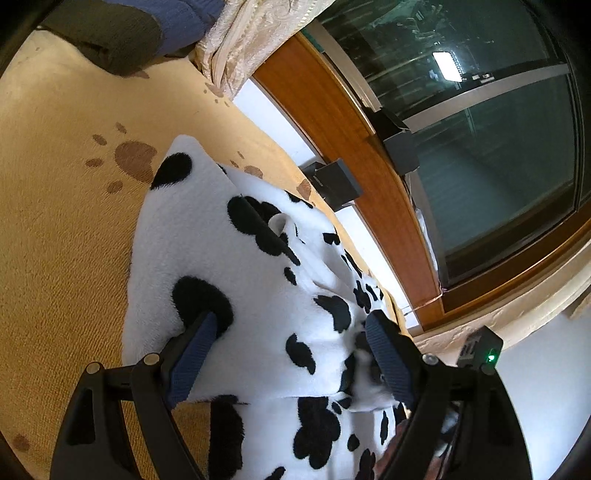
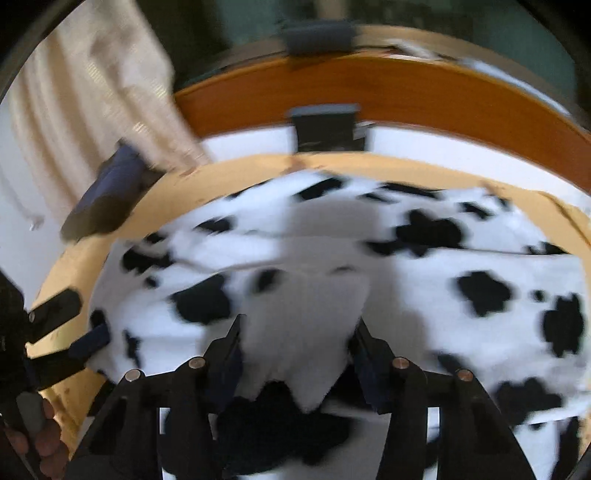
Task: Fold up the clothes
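Surface: tan blanket (image 1: 62, 236) with brown paw prints, carrying everything; its far edge runs along the window side.
Window: dark glass (image 1: 491, 155) in an orange-brown wooden frame (image 1: 332, 122), beyond the blanket's far edge.
Curtain: cream, patterned (image 1: 243, 33), hanging at the blanket's far corner.
Garment: white fleece with black cow spots (image 1: 207, 240), lying in folds across the blanket's middle and reaching close to its far edge; layers overlap, and the right wrist view is motion-blurred.
Other clothes: a dark and a blue folded item (image 1: 122, 33) at the blanket's far corner, just beside the curtain.
Dark boxes: two small ones (image 1: 334, 181), by the wooden frame at the far edge.
Left gripper (image 1: 291, 334): jaws spread wide apart, a bunched fold of fleece lying between them; blue ribbed pads (image 1: 195, 350) touch the fabric without pinching it.
Right gripper (image 2: 297, 343): jaws parted, a fleece flap standing in the gap; cannot tell whether the pads press it, given the blur.
Hand (image 2: 37, 439): fingers at the right wrist view's lower left, around a handle.
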Available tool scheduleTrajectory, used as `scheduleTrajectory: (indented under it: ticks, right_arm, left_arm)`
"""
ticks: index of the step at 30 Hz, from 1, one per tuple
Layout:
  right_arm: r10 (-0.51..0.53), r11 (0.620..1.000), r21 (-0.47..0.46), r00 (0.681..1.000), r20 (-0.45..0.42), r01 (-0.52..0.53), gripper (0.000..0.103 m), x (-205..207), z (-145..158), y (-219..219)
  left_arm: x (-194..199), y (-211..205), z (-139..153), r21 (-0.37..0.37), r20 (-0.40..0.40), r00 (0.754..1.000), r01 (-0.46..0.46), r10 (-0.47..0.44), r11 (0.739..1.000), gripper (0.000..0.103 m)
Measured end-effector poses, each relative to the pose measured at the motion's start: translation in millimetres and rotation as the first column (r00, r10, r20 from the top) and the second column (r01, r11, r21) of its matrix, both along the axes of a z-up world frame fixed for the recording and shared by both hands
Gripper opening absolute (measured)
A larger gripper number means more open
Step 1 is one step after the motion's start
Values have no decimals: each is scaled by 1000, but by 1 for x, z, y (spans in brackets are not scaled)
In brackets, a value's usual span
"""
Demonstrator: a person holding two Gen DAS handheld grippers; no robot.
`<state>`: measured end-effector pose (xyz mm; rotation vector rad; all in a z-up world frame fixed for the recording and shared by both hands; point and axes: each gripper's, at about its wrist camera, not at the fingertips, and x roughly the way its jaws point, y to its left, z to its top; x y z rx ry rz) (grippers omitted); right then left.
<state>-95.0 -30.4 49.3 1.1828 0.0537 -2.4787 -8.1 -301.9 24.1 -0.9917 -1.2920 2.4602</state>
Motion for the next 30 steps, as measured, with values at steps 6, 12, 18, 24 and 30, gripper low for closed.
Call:
scheduleTrajectory:
  ticks: [6,12,18,24,30]
  right_arm:
    - [-85,982,-163,992,90,98,56,-13,7,81]
    - [-42,961,-263,983,179,89,60,-7,-13,93]
    - [-19,956,-284,983,183,71,60,-9,-23,83]
    - [9,967,-253,994,107,19,52,-7,-2,65]
    - [37,977,-209,999,10,-34,16,-4,25,48]
  left_arm:
    - [0,2,-1,-18,-3,1000,-1,1,1000,88]
    - [0,3,-2,-26,-13,1000,-1,1,1000,88]
    - [0,5,-2,-34,-20,1000,5,-6,999,89]
    - [0,5,-3,-26,-21,1000,7,-8,1000,90]
    - [2,-4,-3,30,-20,1000,-5,6,1000,90]
